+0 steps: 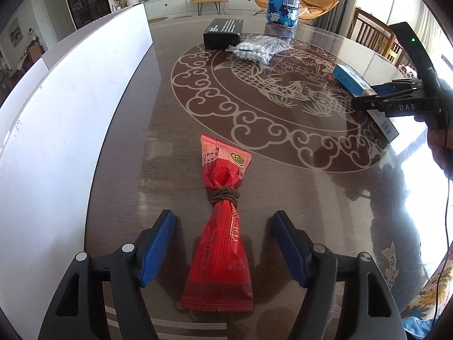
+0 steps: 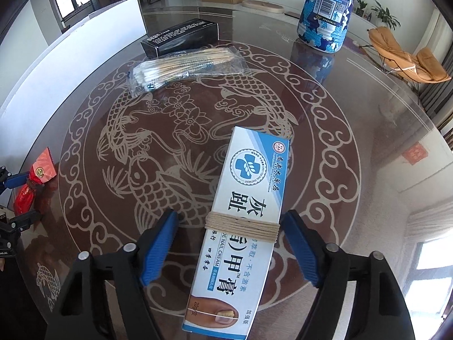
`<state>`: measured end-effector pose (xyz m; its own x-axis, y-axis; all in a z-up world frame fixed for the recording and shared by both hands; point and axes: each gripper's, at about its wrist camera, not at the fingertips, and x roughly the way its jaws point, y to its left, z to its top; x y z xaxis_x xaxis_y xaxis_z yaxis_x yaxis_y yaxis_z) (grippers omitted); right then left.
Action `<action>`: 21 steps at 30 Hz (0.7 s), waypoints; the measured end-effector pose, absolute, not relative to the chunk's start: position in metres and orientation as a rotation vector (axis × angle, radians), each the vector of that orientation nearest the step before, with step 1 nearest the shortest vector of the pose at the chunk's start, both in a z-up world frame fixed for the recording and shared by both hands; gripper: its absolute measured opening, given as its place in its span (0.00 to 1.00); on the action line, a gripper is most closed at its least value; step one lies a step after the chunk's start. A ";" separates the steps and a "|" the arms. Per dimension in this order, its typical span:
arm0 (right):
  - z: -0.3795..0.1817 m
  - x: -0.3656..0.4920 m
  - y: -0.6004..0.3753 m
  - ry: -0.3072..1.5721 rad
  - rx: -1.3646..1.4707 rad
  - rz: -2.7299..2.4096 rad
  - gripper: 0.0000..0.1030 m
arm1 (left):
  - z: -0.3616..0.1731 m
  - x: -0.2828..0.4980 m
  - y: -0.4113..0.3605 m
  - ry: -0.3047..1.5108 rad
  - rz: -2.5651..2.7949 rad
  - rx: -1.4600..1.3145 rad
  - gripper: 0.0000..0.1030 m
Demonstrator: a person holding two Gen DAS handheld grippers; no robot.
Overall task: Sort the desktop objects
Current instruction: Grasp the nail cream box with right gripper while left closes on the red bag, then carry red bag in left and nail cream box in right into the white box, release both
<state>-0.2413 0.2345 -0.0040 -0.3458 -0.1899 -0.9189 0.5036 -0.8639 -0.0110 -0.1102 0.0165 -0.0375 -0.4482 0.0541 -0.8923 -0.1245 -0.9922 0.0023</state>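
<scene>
A red snack packet (image 1: 223, 226) tied with brown string lies on the glass table between the fingers of my open left gripper (image 1: 223, 221), not touched. It also shows in the right wrist view (image 2: 32, 181). A blue-and-white nail cream box (image 2: 243, 226) wound with twine lies between the fingers of my open right gripper (image 2: 230, 221); the pads stand apart from its sides. The box (image 1: 356, 80) and the right gripper (image 1: 368, 96) show at the right in the left wrist view.
A bag of cotton swabs (image 2: 184, 68), a black box (image 2: 181, 39) and a tall blue-and-white bottle (image 2: 325, 11) stand at the far side of the table. A white board (image 1: 70, 107) runs along the left edge. Chairs (image 1: 373, 34) stand beyond the table.
</scene>
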 end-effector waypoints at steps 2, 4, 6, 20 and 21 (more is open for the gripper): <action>-0.001 -0.242 0.235 0.382 1.517 -2.208 0.43 | -0.034 -0.111 0.014 0.083 2.599 -1.575 0.22; 0.000 -0.234 0.232 0.420 1.525 -2.198 0.43 | -0.032 -0.111 0.008 -0.012 2.568 -1.579 0.19; 0.002 -0.222 0.233 0.415 1.530 -2.180 0.43 | -0.030 -0.106 0.005 -0.056 2.565 -1.563 0.19; -0.001 -0.159 0.227 0.447 1.477 -2.136 0.56 | -0.022 -0.080 0.004 -0.086 2.613 -1.538 0.19; -0.001 -0.157 0.229 0.453 1.479 -2.139 0.55 | -0.021 -0.080 0.004 -0.086 2.616 -1.534 0.19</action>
<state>-0.1568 0.2289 -0.0008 -0.2874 -0.2091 -0.9347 0.5703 -0.8214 0.0084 -0.0802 0.0044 -0.0210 -0.4845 0.1216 -0.8663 -0.0643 -0.9926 -0.1033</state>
